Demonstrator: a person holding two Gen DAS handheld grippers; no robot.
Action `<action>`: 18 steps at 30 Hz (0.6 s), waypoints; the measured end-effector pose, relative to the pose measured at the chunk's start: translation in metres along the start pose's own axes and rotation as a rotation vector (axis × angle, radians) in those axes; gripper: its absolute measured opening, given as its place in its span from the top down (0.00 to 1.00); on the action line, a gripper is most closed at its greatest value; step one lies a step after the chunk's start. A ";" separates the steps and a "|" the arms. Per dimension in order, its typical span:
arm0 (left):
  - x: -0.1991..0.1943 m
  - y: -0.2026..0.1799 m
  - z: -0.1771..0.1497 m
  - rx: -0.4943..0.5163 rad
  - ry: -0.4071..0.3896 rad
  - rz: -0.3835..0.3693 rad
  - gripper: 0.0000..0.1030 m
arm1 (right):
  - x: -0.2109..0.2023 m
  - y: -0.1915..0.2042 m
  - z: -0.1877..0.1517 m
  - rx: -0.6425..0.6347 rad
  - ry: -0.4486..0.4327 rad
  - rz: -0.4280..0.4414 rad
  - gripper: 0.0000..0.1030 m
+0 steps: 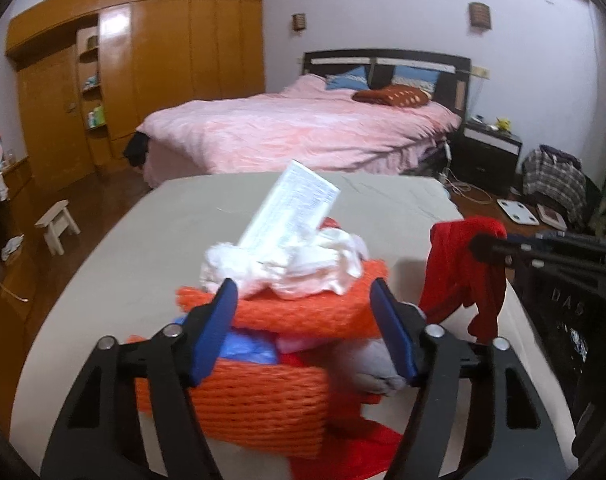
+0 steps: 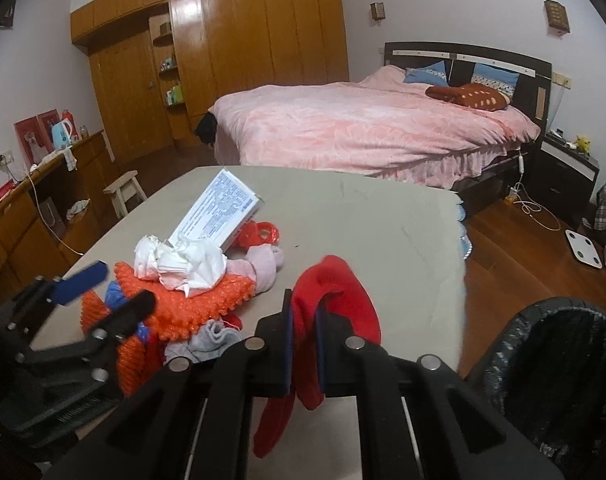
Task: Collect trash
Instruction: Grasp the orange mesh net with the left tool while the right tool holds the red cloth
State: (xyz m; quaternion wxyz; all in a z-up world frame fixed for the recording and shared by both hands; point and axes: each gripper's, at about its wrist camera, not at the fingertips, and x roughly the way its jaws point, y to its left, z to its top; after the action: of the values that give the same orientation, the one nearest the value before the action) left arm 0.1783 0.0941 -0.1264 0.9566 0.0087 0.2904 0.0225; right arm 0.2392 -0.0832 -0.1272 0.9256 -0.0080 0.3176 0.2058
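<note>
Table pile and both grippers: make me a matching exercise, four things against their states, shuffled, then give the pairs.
Things
1. red cloth
2. white box
3. left gripper
4. crumpled tissue

States
A. lies on the orange woven basket
B. pinched in the right gripper, hanging from it
C. leans tilted out of the pile
D. jaws apart, pads not pressing on anything, over the basket

Pairs: 1-B, 2-C, 3-D, 4-A
</note>
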 end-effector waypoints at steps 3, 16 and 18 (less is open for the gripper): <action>0.006 -0.008 -0.004 0.024 0.023 -0.008 0.46 | -0.001 -0.003 -0.001 0.003 0.005 -0.003 0.91; 0.008 -0.008 -0.018 0.007 0.048 0.003 0.23 | 0.004 0.003 -0.012 -0.014 0.031 0.012 0.91; 0.010 -0.006 -0.016 -0.004 0.049 0.008 0.23 | 0.005 0.003 -0.011 -0.009 0.032 0.015 0.91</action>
State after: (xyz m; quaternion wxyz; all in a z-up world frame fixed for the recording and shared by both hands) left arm 0.1780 0.0883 -0.1459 0.9491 0.0074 0.3138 0.0270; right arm 0.2352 -0.0803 -0.1391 0.9188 -0.0131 0.3314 0.2138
